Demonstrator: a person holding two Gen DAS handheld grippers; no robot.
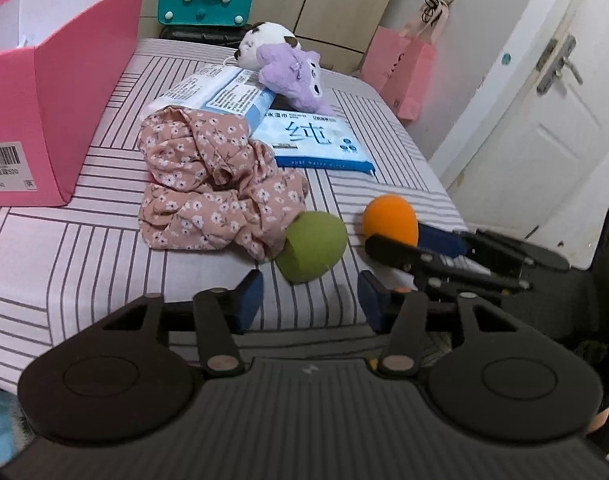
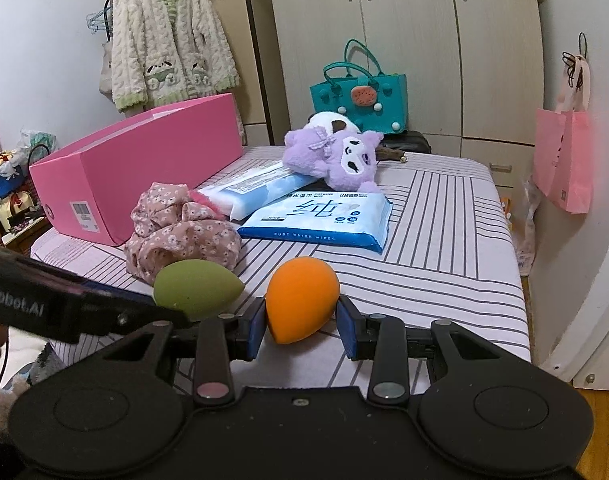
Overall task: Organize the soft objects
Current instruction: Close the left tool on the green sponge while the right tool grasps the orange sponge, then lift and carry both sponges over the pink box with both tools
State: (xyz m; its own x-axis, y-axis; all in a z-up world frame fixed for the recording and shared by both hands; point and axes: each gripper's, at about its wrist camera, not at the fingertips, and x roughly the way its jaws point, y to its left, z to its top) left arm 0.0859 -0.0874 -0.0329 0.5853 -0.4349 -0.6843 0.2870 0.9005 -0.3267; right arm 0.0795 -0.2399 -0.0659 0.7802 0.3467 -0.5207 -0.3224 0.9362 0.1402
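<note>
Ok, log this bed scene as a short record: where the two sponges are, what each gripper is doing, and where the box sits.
surface: striped bed
orange sponge: between the right gripper pads, gripped
green sponge: on the bed, against the floral cloth
left gripper: open, just short of the green sponge, empty
pink box: open-topped, on the bed beyond the cloth
</note>
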